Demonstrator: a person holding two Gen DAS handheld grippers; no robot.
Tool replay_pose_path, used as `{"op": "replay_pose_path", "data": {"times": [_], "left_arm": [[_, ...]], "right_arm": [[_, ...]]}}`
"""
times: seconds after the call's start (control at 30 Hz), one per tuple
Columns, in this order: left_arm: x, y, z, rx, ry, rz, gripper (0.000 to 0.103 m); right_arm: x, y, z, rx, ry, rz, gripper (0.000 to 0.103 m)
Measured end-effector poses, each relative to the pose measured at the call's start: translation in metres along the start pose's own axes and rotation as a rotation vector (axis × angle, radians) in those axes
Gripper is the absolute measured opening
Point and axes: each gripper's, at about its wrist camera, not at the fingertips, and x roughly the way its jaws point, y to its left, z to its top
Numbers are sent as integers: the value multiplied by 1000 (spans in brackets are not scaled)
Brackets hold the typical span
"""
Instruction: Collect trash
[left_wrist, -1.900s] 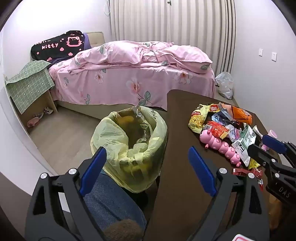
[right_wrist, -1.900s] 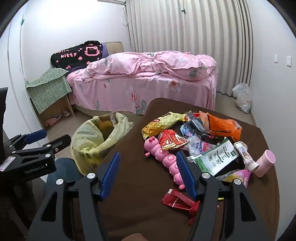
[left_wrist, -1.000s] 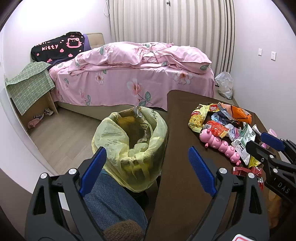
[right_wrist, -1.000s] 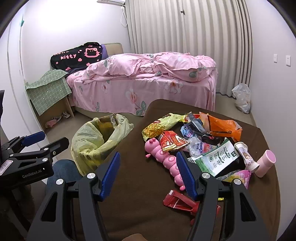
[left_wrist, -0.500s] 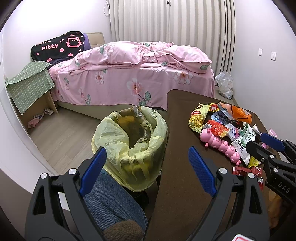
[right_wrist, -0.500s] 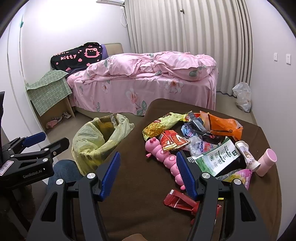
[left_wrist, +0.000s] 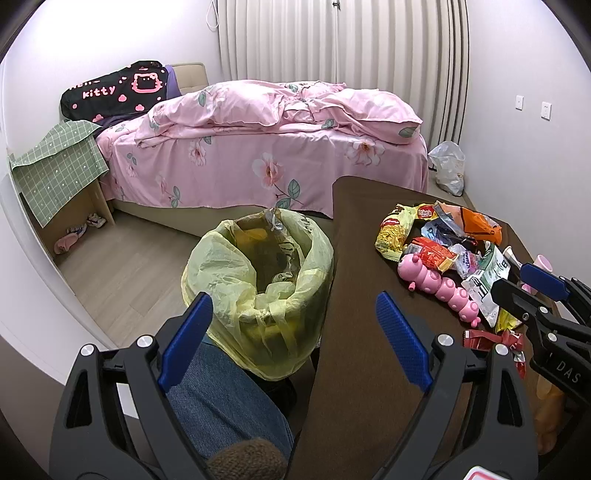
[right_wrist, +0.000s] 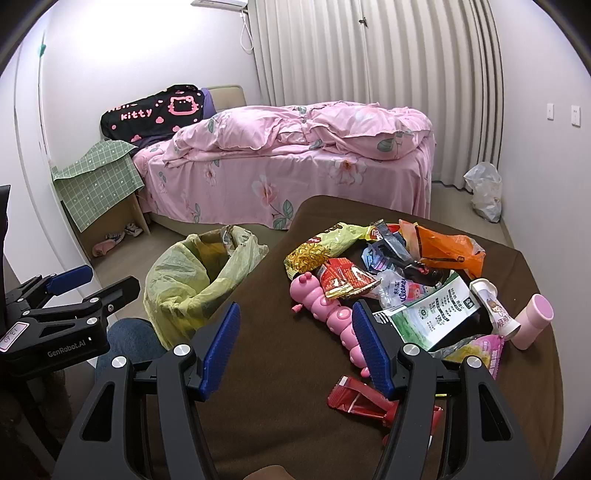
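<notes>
A heap of snack wrappers lies on the brown table (right_wrist: 277, 369). It includes a yellow noodle packet (right_wrist: 321, 247), a red wrapper (right_wrist: 347, 280), an orange bag (right_wrist: 447, 251) and a green-white packet (right_wrist: 436, 310). A flat red wrapper (right_wrist: 358, 398) lies nearest, under my right finger. My right gripper (right_wrist: 295, 308) is open above the table, just left of the pink caterpillar toy (right_wrist: 321, 299). My left gripper (left_wrist: 291, 299) is open above the near edge of the bin with the yellow bag (left_wrist: 221, 273). Nothing sits between either pair of fingers. Each gripper shows in the other's view, the right gripper (left_wrist: 511, 278) and the left gripper (right_wrist: 112, 278).
A pink cup (right_wrist: 533, 321) and a small white cup (right_wrist: 491, 299) lie at the table's right. The person's knee in jeans (left_wrist: 221, 398) is below the bin. Behind stand a pink bed (left_wrist: 258, 147), a side table with green cloth (left_wrist: 59, 170) and a white bag (left_wrist: 448, 166) on the floor.
Both grippers stay open and hover almost in place. The views drift only slightly, and nothing on the table has moved.
</notes>
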Motion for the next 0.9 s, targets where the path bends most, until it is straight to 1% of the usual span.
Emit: {"op": "replay_pose_path", "data": {"times": [0.53, 0.63, 0.9], "left_arm": [[1, 0, 0, -2, 0, 0, 86], [3, -5, -9, -2, 2, -2, 86], [4, -6, -10, -2, -2, 0, 86]], "right_arm": [[0, -1, 0, 0, 0, -2, 59], [-1, -1, 0, 0, 0, 0, 59], [0, -2, -1, 0, -1, -1, 59]]}}
